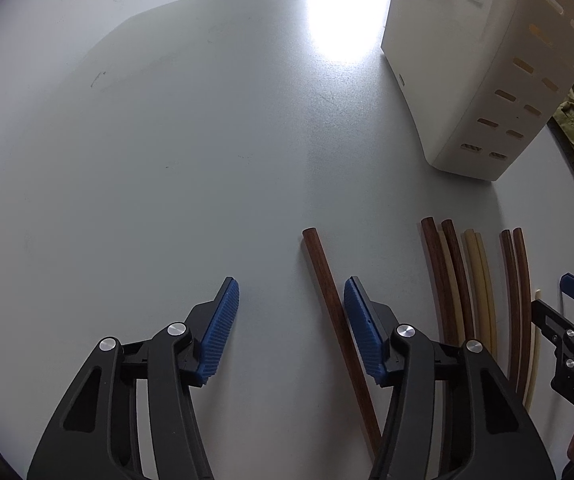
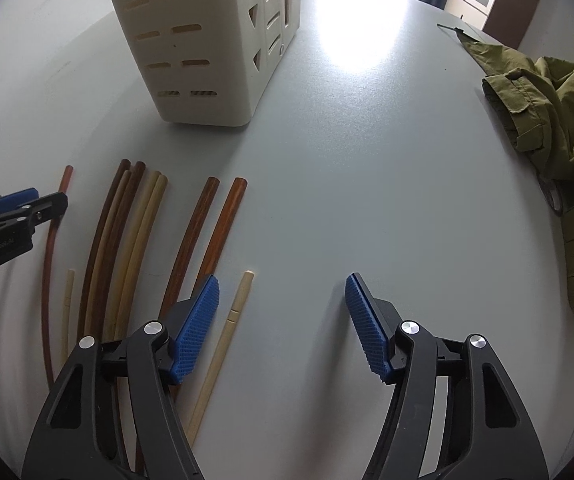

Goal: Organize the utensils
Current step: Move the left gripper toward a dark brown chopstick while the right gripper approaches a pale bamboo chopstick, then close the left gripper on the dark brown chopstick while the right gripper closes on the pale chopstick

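Two grippers up, both jaws spread wide, nothing held in either. Left gripper (image 1: 291, 328) hovers low over the table (image 1: 167, 160), with a lone dark brown chopstick (image 1: 337, 320) lying between its pads, close against the right-side one; can't tell if it touches. Right gripper (image 2: 283, 328) hangs over bare table, its left pad just over the row of chopsticks (image 2: 127, 240). That row lies flat side by side, dark brown and pale ones mixed, plus a pale chopstick (image 2: 223, 344) lying just inside the right gripper's left pad. White slotted utensil holder (image 2: 207, 40) stands upright beyond the row, well apart from both grippers; something wooden seems to show through its slots. Green jacket (image 2: 547, 128) is bunched at the table's right edge, not part of the task.

Step looks like the pickup: left gripper lined up on the lone brown stick. Next move calls for closing on it squarely, lifting, then tipping it upright into the holder. Thin round stick may roll or slip.
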Action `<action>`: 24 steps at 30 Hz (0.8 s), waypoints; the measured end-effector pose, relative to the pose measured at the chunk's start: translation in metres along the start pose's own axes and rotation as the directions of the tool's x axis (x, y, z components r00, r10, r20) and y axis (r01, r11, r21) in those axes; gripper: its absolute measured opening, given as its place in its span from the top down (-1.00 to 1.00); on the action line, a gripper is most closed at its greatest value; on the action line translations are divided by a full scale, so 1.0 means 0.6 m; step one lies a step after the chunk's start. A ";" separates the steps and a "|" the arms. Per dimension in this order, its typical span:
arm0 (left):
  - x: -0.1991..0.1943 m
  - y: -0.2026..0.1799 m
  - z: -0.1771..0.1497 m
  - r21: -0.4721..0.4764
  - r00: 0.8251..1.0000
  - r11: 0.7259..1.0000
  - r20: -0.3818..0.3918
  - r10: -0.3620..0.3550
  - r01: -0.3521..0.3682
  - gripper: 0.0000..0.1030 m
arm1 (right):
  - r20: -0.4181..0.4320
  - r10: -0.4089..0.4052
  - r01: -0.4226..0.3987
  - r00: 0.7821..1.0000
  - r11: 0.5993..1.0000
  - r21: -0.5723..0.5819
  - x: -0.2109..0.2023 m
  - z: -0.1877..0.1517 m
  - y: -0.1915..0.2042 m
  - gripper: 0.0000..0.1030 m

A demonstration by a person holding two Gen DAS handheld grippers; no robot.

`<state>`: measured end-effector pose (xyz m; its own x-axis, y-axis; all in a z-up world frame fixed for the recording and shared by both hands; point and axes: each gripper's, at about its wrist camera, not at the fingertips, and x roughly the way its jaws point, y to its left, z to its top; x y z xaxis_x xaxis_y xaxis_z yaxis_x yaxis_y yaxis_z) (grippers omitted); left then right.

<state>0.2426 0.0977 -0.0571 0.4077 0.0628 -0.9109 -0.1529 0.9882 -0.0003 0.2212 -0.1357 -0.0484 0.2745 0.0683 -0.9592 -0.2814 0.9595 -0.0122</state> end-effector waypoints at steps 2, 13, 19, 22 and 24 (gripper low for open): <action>-0.003 -0.005 0.004 0.007 1.000 1.000 -0.008 -0.002 0.002 0.36 | -0.011 0.007 -0.007 1.000 1.000 -0.007 -0.005 -0.001 0.004 -0.02; -0.007 -0.036 -0.003 0.047 0.999 0.999 -0.035 -0.018 0.019 0.87 | -0.034 0.061 -0.062 0.998 0.998 -0.023 -0.016 -0.002 0.028 0.83; -0.013 -0.039 -0.002 0.057 0.998 0.996 -0.033 -0.061 0.063 0.87 | -0.042 0.147 -0.146 0.988 0.989 0.022 -0.009 0.009 0.005 0.89; -0.022 -0.036 0.001 0.040 0.993 0.992 -0.031 -0.118 0.119 0.87 | -0.022 0.155 -0.154 0.988 0.988 0.022 -0.015 0.014 0.001 0.89; -0.035 -0.038 0.003 0.050 0.991 0.990 -0.007 -0.131 0.131 0.87 | -0.004 0.166 -0.165 0.986 0.986 0.015 -0.023 0.016 0.003 0.89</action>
<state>0.2392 0.0743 -0.0370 0.4183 -0.0683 -0.9058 -0.0528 0.9937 -0.0993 0.2258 -0.1322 -0.0324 0.2202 0.2251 -0.9491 -0.3095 0.9389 0.1508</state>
